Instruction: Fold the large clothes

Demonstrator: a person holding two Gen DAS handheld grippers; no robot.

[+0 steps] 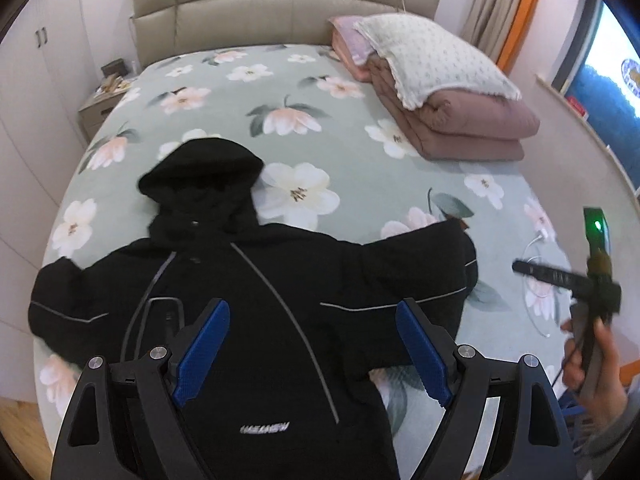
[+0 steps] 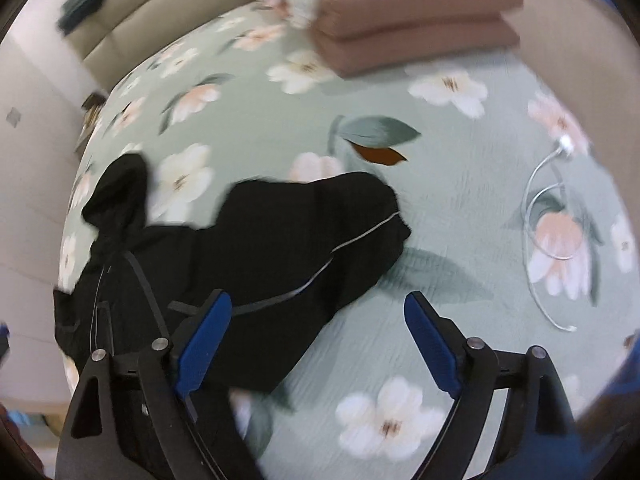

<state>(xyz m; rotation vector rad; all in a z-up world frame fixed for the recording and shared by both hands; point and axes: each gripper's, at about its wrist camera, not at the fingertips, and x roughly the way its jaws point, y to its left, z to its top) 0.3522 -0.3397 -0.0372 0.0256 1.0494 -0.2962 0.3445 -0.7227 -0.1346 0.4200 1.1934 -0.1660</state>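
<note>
A black hooded jacket (image 1: 256, 320) with thin grey piping lies spread face up on the floral bed (image 1: 340, 128), hood (image 1: 200, 172) toward the headboard, both sleeves out to the sides. My left gripper (image 1: 312, 344) is open and empty, hovering over the jacket's chest. My right gripper (image 2: 318, 344) is open and empty, above the bed beside the jacket's right sleeve (image 2: 320, 220); its left finger overlaps the sleeve in view. The right gripper also shows, blurred, in the left wrist view (image 1: 560, 276), held by a hand off the jacket's right.
A folded pink quilt (image 1: 460, 128) with a white pillow (image 1: 432, 56) on it sits at the bed's far right. A white cable (image 2: 548, 220) lies on the bed right of the sleeve. A nightstand (image 1: 100, 104) stands far left, the headboard (image 1: 280, 12) behind.
</note>
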